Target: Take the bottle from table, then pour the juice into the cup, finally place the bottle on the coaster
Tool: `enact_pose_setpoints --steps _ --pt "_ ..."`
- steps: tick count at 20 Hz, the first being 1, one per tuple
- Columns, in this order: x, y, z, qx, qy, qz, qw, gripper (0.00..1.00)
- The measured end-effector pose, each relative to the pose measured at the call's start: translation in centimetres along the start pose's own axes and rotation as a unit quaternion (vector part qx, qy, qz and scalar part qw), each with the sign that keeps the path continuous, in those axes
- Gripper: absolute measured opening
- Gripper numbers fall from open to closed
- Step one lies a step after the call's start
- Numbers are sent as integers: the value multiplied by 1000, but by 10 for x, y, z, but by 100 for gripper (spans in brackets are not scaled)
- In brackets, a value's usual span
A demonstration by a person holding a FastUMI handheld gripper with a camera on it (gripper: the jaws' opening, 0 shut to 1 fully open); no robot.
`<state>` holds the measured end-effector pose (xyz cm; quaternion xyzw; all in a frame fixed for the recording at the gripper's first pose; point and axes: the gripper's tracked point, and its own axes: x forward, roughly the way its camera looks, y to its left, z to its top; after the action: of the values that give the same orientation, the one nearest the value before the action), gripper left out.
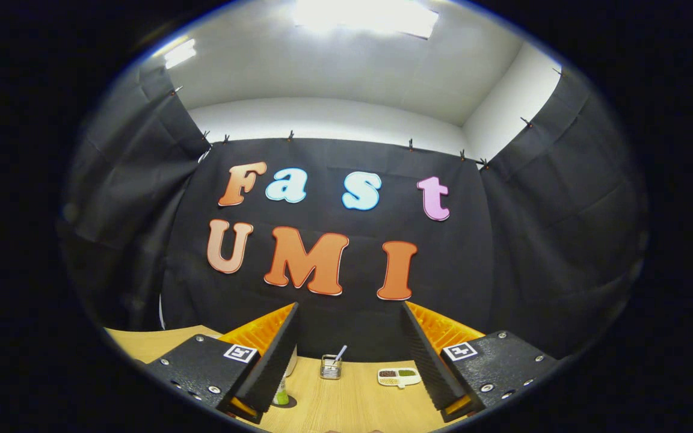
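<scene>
Green juice fills the bottom of the bottle [281,394], which stands upright on a dark round coaster [289,404] on the tabletop [346,403]. That is just where the task sentence wants the bottle to end up, though one moment cannot tell whether it was set there by the task or has simply been standing so. Most of the bottle is hidden behind the left finger of the claw [349,355], so its cap and upper body cannot be read. The claw hangs with its two fingers spread wide apart and nothing between them, tilted up toward the booth's back wall rather than down at the work. That would suit both a pause ahead of reaching and a withdrawal after letting go. Beyond the bottle, toward the middle of the gap between the fingers, stands a small mesh holder [330,367] with a pale stick leaning out of it. Further from the bottle again lies a white divided dish [399,377] with brown and green portions. No cup can be made out with any certainty.
</scene>
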<state>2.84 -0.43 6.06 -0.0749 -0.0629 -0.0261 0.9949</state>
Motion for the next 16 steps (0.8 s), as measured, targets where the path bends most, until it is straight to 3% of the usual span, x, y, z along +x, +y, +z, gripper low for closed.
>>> enact_pose_setpoints --steps 7,10,16 --pt "-15 4 25 21 -9 24 999 97" --pt "-12 -3 19 13 -5 9 1000 97" --pt "-12 7 13 26 14 27 999 97"
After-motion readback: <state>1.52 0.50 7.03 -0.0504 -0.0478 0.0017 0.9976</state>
